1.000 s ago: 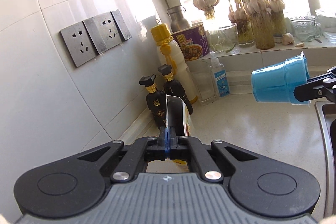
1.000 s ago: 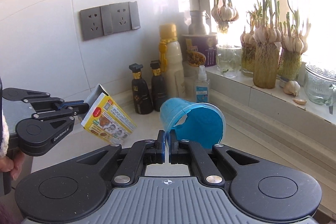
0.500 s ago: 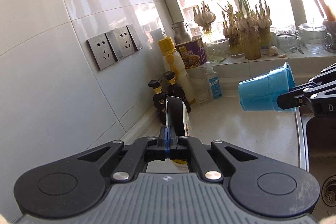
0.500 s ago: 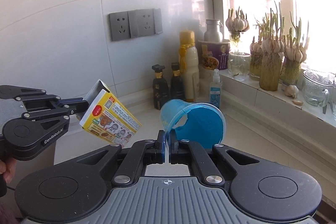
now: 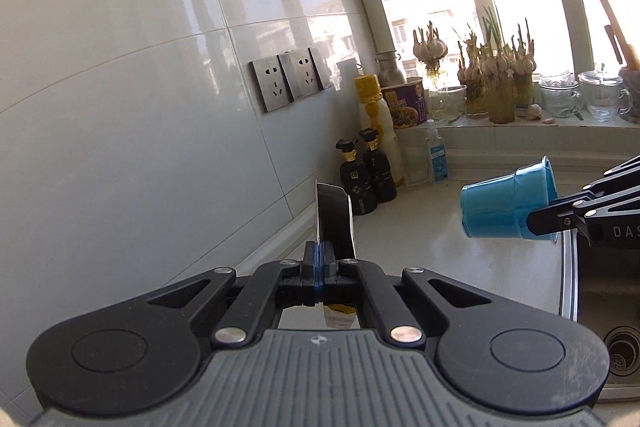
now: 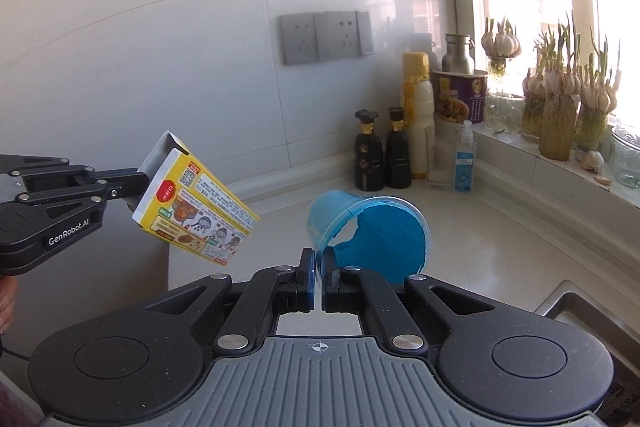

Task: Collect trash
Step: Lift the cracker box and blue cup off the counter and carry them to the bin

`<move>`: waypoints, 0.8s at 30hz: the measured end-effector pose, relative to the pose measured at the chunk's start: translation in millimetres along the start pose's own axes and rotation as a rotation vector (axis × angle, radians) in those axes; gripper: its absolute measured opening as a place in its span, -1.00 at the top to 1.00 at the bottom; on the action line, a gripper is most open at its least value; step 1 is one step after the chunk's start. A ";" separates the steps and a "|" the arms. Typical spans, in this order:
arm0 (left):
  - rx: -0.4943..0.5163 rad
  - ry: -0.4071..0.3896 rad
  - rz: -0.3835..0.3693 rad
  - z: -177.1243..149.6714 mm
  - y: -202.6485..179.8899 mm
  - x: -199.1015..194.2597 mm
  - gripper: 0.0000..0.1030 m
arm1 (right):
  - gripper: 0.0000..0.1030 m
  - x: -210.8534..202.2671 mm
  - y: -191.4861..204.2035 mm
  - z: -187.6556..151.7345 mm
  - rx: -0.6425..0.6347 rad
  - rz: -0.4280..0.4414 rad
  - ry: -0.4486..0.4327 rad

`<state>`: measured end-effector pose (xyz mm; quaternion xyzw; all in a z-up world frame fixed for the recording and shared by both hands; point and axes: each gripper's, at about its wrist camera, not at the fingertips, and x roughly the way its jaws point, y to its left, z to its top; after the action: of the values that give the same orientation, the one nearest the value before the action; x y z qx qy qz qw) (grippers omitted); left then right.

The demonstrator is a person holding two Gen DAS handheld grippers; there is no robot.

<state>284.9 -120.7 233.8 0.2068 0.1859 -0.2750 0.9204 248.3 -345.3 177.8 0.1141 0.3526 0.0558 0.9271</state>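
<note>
A yellow printed carton (image 6: pixel 196 211) hangs in the air at the left of the right wrist view, with my left gripper (image 6: pixel 138 185) shut on its open top flap. In the left wrist view that gripper (image 5: pixel 319 255) pinches the carton (image 5: pixel 334 223) edge-on. A torn blue plastic cup (image 6: pixel 376 235) lies on its side in the air, its cracked rim pinched by my shut right gripper (image 6: pixel 319 263). From the left wrist view the cup (image 5: pixel 506 205) floats at the right above the counter, held by the right gripper (image 5: pixel 538 221).
Two dark bottles (image 5: pixel 366 179), a yellow-capped bottle (image 5: pixel 374 123), a purple noodle cup (image 5: pixel 406 105) and a sanitizer bottle (image 5: pixel 434 157) stand in the corner. Garlic jars (image 5: pixel 498 89) and glass mugs (image 5: pixel 560 99) line the windowsill. A steel sink (image 5: pixel 600 311) lies at the right. Wall sockets (image 5: pixel 290 79) sit on the tiles.
Both grippers have drawn back and up from the corner, carrying carton and cup; the bottles and windowsill look smaller and farther. The sink has come into the left wrist view.
</note>
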 end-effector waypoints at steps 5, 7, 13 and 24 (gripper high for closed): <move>-0.029 -0.007 0.014 -16.0 21.3 -22.1 1.00 | 0.99 1.1 28.9 -2.4 -0.003 0.045 0.026; -0.042 -0.007 0.020 -23.3 29.3 -30.4 1.00 | 0.99 2.9 44.4 -3.0 -0.008 0.077 0.035; -0.072 -0.012 0.047 -48.2 50.5 -52.0 1.00 | 0.99 8.9 91.3 -9.0 -0.038 0.156 0.060; -0.186 0.070 0.069 -106.8 79.9 -53.2 1.00 | 0.98 36.4 165.8 -49.9 -0.122 0.210 0.138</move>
<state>265.6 14.7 190.1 0.1363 0.2356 -0.2172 0.9374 238.4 -169.6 159.9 0.0897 0.3975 0.1817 0.8950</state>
